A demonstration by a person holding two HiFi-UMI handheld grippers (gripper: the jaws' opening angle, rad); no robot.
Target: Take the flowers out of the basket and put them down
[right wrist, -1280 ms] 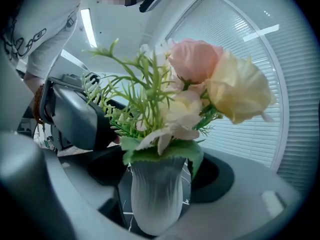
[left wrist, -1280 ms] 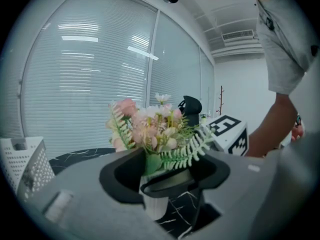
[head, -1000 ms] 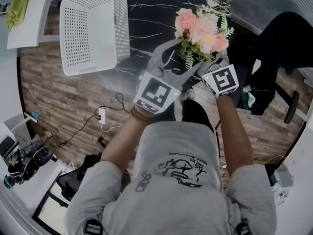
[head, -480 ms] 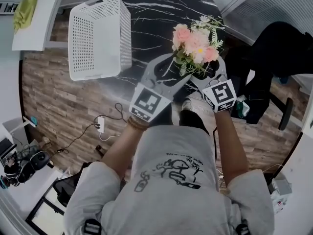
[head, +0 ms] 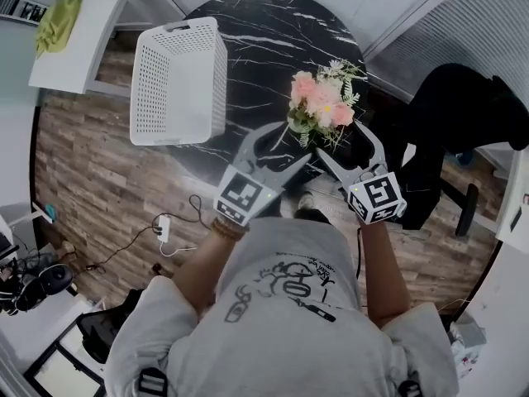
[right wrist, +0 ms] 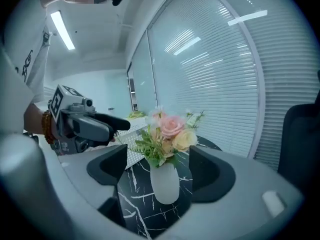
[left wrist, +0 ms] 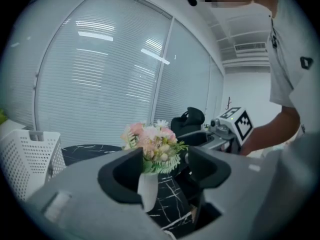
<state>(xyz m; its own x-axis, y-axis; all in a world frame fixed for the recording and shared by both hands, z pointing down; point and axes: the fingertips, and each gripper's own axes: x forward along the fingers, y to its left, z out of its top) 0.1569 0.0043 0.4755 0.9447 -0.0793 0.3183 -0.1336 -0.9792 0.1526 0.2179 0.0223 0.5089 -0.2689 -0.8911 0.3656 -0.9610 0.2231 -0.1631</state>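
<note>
White-vased flowers (head: 321, 104) stand on the counter (head: 264, 48). Left gripper (head: 285, 143) open, empty. Right gripper (head: 343, 141) open, empty, jaws just closing.

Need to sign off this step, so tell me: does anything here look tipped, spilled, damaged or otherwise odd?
Nothing stands out. The white vase of pink flowers stands upright on the black marble table, with no spill or fallen stems around it. The white perforated plastic basket stands upright beside it and looks undamaged.
</note>
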